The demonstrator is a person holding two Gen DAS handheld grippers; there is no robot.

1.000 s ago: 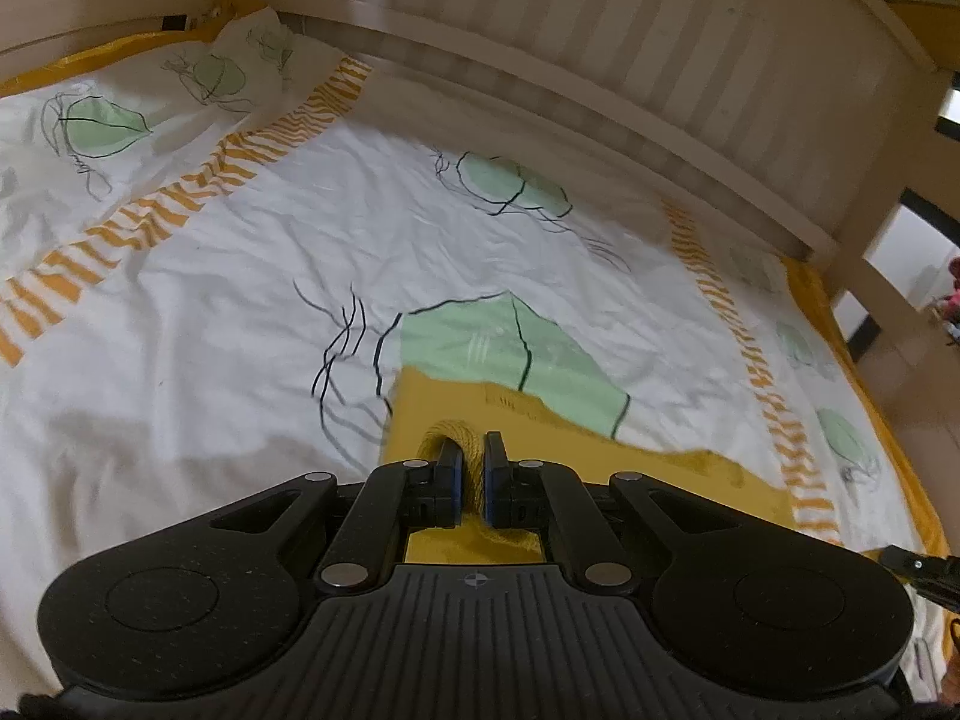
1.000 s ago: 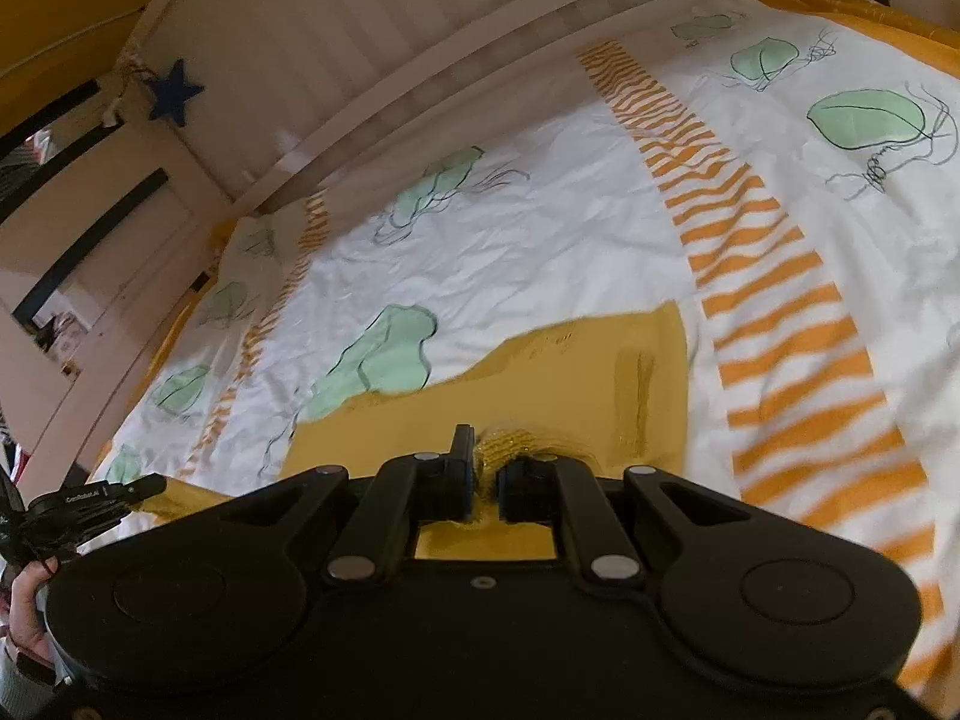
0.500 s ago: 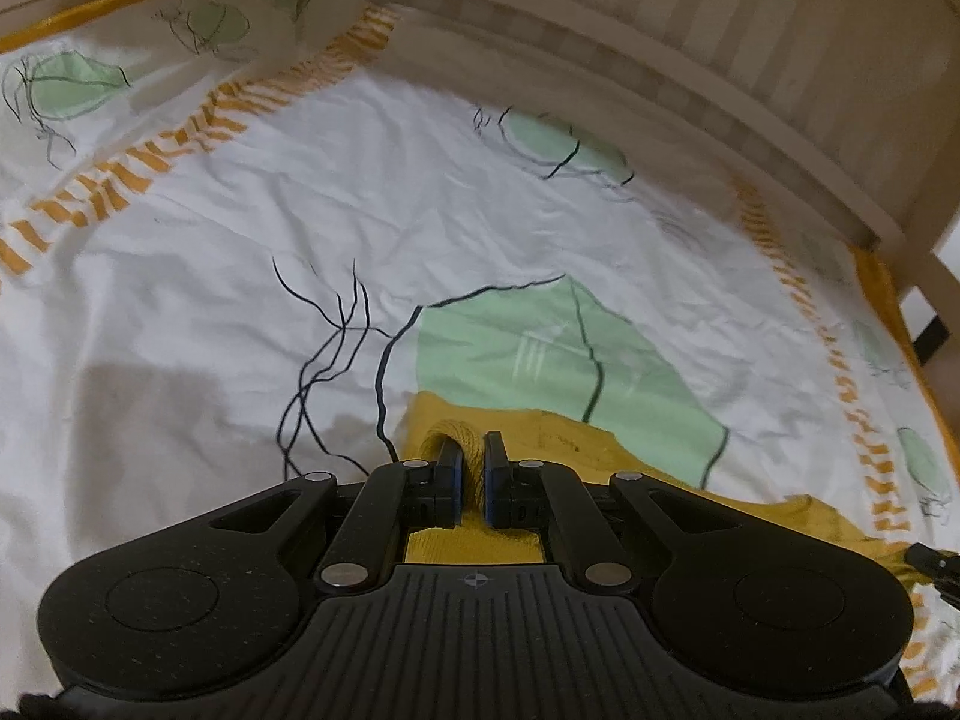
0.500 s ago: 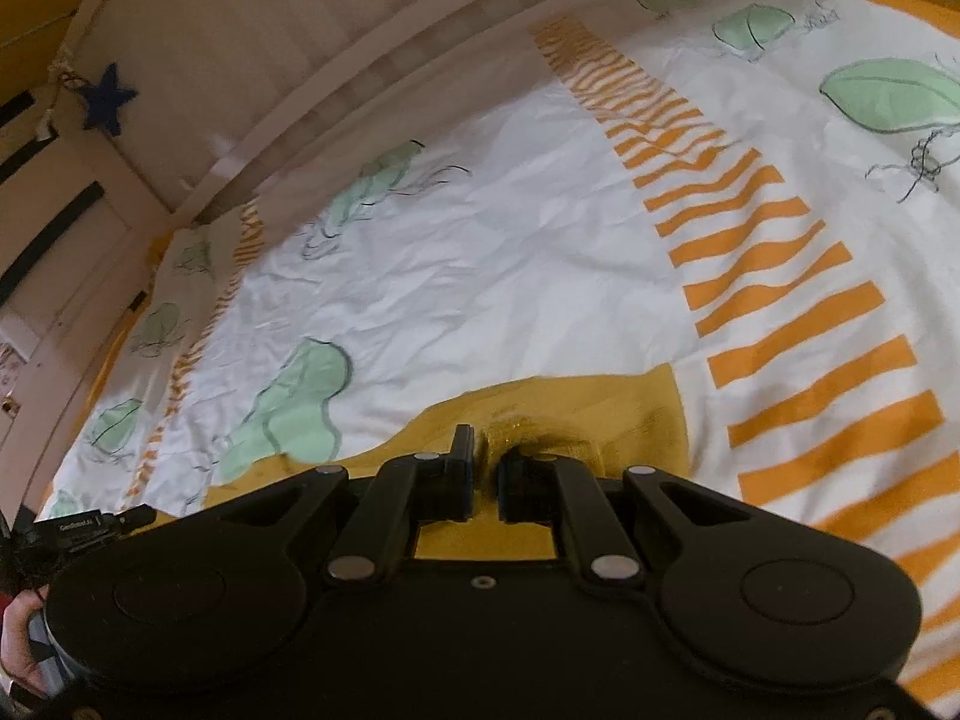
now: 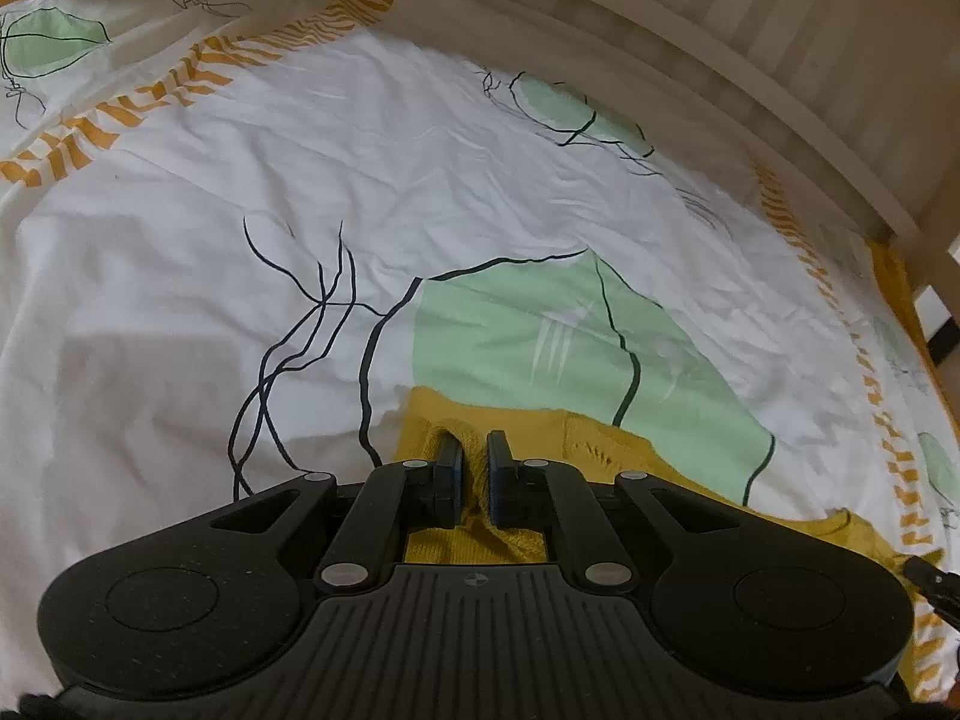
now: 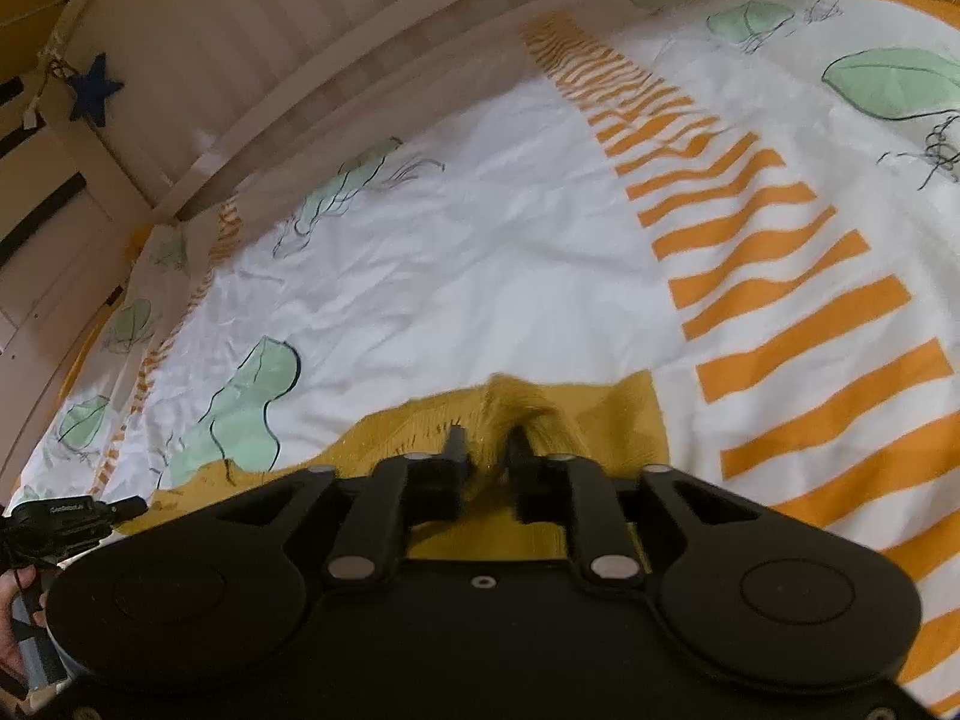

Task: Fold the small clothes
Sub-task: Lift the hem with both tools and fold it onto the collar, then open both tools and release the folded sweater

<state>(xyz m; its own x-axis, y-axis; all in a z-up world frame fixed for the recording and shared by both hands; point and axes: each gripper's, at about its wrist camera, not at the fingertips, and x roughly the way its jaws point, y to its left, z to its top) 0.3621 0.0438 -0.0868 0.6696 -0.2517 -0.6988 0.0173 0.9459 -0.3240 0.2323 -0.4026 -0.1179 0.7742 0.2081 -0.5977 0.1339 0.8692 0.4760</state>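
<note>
Here the yellow garment (image 5: 606, 450) lies flat on the bed sheet (image 5: 180, 312), long axis running between both hands. Left gripper (image 5: 474, 468) pinches one corner, jaws starting to part; right gripper (image 6: 489, 450) is opening, fabric bunched between its jaws.

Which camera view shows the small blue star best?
The right wrist view. There the blue star hangs at the upper left, on the pale wooden bed frame, and its whole shape is visible. The left wrist view does not show the star at all, only the bedsheet and another stretch of the frame.
</note>
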